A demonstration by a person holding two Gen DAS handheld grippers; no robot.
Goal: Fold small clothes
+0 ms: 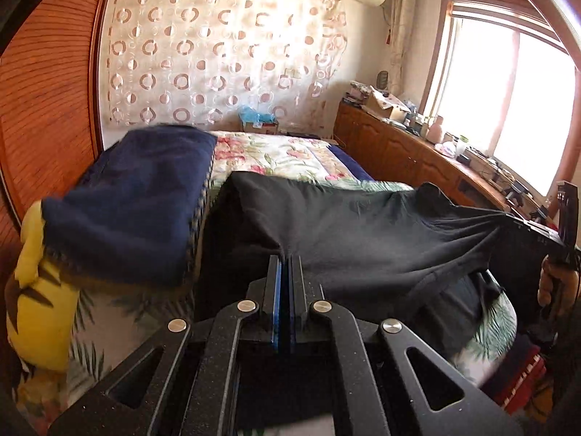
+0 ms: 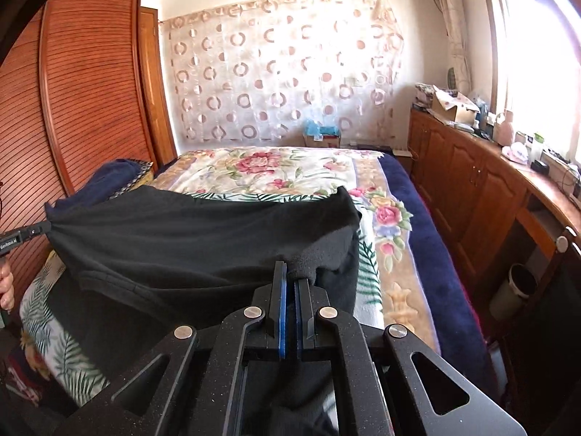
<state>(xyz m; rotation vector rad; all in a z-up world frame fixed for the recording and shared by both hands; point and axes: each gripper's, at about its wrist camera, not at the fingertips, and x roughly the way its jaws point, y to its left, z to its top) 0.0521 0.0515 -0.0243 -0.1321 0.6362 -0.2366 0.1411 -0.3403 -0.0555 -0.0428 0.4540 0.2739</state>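
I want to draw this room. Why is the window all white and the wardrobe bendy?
Left wrist view: sun glare washes the window white; the navy blanket looks smeared by blur. Right wrist view: the fisheye lens bows the wardrobe; the black garment stays sharp.

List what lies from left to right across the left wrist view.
Yellow plush → navy blanket → left hand-held gripper pinching the black garment → right hand-held gripper → window.
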